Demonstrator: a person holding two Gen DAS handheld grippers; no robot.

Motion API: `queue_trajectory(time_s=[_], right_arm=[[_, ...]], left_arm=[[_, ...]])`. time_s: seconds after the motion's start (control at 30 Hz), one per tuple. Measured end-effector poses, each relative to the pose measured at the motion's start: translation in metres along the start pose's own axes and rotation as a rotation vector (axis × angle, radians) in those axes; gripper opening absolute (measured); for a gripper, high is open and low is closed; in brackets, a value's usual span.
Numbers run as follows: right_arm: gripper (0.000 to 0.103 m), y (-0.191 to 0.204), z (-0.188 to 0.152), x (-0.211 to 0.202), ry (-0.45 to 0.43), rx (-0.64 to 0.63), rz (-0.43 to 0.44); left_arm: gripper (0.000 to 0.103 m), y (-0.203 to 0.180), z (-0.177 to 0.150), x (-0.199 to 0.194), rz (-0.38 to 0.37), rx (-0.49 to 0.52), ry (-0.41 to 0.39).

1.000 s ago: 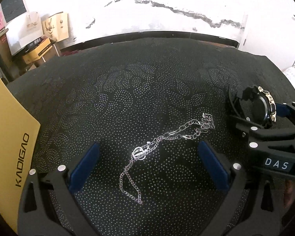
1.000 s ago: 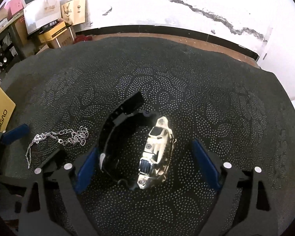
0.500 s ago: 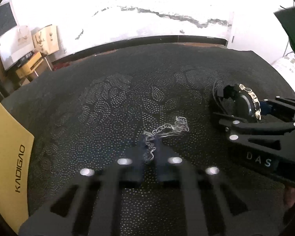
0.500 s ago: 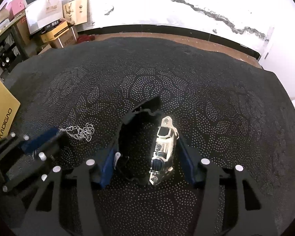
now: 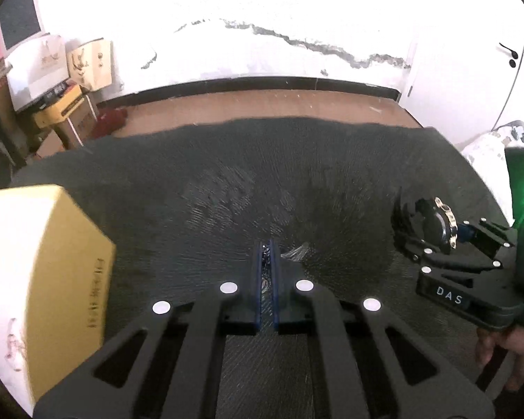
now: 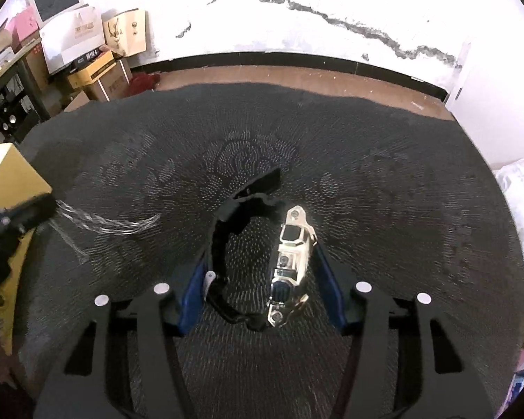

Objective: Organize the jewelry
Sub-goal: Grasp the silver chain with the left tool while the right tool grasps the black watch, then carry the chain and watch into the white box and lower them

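My left gripper (image 5: 268, 249) is shut on a silver chain necklace (image 6: 108, 222), which hangs blurred from its tips above the black mat; a bit of chain shows beside the tips in the left wrist view (image 5: 298, 250). My right gripper (image 6: 258, 262) is shut on a black-strapped watch with a gold and silver case (image 6: 290, 258) and holds it lifted off the mat. The watch also shows in the left wrist view (image 5: 433, 225), at the right, in the right gripper (image 5: 440, 244).
A black dotted mat (image 6: 384, 192) covers the table. A yellow box (image 5: 52, 265) stands at the left; it also shows in the right wrist view (image 6: 7, 178). Cardboard boxes (image 6: 97, 52) are stacked by the white wall at the back left.
Both grippers closed, the left on the chain and the right on the watch, and both rose off the mat. The chain now dangles. The yellow box looms nearer at the left.
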State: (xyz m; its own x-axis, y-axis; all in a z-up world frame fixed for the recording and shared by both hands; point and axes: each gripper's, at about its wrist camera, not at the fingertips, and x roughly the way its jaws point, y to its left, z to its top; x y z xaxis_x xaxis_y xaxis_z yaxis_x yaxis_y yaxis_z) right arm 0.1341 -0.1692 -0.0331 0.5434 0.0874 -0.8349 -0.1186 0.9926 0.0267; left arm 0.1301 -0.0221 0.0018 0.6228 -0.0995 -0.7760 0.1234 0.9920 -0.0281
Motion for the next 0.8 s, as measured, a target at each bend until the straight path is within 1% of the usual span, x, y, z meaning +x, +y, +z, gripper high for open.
queue_trajectory(time_s=[0.13,0.3,0.37,0.5,0.57,0.67,0.8], right_arm=[[0.056,0.010,0.001,-0.042,-0.032,-0.014,0.005],[0.056,0.042,0.012,-0.100,-0.077,-0.052,0.031],[0.056,0.066,0.017,-0.125,-0.100,-0.084,0.049],[0.056,0.118,0.027,-0.162,-0.143,-0.151,0.099],[0.056,0.153,0.034,-0.181,-0.163,-0.185,0.146],[0.056,0.199,0.042,-0.199,-0.173,-0.220,0.216],[0.056,0.268,0.050,-0.208,-0.164,-0.281,0.289]], left_arm=[[0.004,0.009,0.008,-0.043,0.031,-0.006,-0.014],[0.004,0.026,0.008,-0.096,0.063,-0.031,-0.025],[0.004,0.040,0.008,-0.126,0.086,-0.047,-0.054],[0.004,0.076,0.009,-0.177,0.122,-0.090,-0.096],[0.004,0.097,0.007,-0.199,0.153,-0.110,-0.112],[0.004,0.138,-0.001,-0.226,0.213,-0.148,-0.125],[0.004,0.185,-0.017,-0.240,0.278,-0.206,-0.120]])
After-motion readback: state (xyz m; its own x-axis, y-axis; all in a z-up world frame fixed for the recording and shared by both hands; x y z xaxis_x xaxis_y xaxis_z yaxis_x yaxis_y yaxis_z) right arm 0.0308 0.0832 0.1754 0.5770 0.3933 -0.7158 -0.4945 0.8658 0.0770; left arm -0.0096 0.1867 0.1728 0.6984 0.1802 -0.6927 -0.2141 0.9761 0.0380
